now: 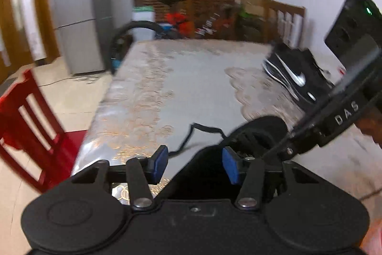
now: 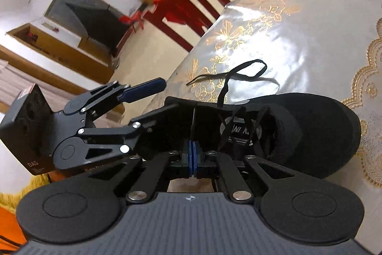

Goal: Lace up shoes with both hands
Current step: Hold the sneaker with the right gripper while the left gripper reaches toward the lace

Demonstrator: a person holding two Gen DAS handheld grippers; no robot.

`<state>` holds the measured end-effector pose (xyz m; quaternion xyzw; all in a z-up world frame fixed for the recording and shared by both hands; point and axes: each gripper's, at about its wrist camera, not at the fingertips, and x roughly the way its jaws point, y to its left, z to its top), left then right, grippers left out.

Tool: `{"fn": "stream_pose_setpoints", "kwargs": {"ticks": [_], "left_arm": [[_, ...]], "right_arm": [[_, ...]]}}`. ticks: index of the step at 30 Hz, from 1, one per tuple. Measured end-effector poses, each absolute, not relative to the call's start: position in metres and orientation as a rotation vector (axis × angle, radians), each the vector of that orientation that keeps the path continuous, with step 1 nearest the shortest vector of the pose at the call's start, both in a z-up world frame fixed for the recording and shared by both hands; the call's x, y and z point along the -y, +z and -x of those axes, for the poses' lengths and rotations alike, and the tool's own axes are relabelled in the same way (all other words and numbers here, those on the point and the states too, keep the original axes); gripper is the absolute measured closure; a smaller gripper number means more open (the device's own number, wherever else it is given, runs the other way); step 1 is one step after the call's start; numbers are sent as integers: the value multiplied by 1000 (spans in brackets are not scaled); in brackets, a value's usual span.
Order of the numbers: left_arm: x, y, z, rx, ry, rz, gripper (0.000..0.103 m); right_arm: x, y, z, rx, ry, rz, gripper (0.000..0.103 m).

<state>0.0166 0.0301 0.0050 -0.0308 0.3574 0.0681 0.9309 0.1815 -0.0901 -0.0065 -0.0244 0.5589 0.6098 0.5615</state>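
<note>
Two grippers at one black shoe (image 2: 298, 126) on the table (image 2: 310, 16).
Your left gripper (image 2: 152, 99) stands part open astride the shoe's side wall, one pad outside, one inside; whether the pads press it, you cannot tell. Your right gripper (image 2: 192, 154) is clamped on a taut lace (image 2: 193, 121). In the right view the shoe lies lengthwise left to right, toe rightward. Its loose lace end trails across the table behind it.

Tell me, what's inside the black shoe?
Inside the black shoe you can see a round grey insole label with letters, crossed by black laces. The toe end is hidden behind the tongs, so nothing can be seen there.
</note>
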Motion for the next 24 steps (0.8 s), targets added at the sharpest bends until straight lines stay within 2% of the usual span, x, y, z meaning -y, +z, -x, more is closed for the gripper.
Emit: {"fn": "stream_pose_setpoints", "kwargs": {"ticks": [11, 24], "left_arm": [[-54, -5, -24, -772, 69, 125, 55], [-69, -1, -21, -774, 56, 176, 55]], "right_arm": [[83, -23, -173, -1272, 1401, -37, 100], [65, -15, -164, -1148, 1481, 64, 98]]}}
